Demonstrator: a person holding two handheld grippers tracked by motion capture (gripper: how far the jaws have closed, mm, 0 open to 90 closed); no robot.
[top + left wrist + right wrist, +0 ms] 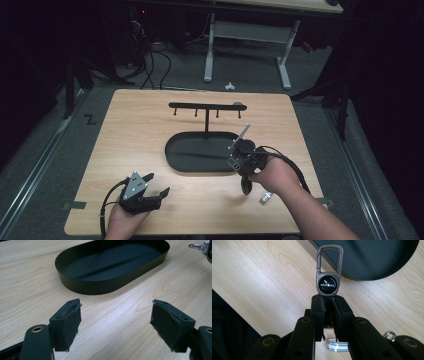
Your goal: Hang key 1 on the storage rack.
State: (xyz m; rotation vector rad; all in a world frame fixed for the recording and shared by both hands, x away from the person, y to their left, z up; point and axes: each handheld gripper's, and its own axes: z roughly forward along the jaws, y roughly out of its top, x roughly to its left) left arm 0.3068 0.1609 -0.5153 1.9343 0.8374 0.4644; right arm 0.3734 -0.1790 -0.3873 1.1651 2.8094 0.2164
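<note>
My right gripper (328, 302) is shut on a metal keychain (327, 285), a round badge with a carabiner clip (330, 257) standing up beyond the jaws. In the high view the right gripper (237, 151) holds the keychain (241, 136) above the right end of the black oval tray (172, 157). A black rack with several hooks (206, 106) stands on a post rising from that tray. My left gripper (156, 186) rests near the table's front left, open and holding nothing. Its pads (72, 320) stand wide apart above bare wood, facing the tray (75, 285).
A small silver item (265, 197) lies on the wood by my right forearm; a striped ring (337, 345) and a silver loop (389, 335) show under the right jaws. A silver clasp (197, 245) lies right of the tray. Beyond the table stands a white desk frame (210, 55).
</note>
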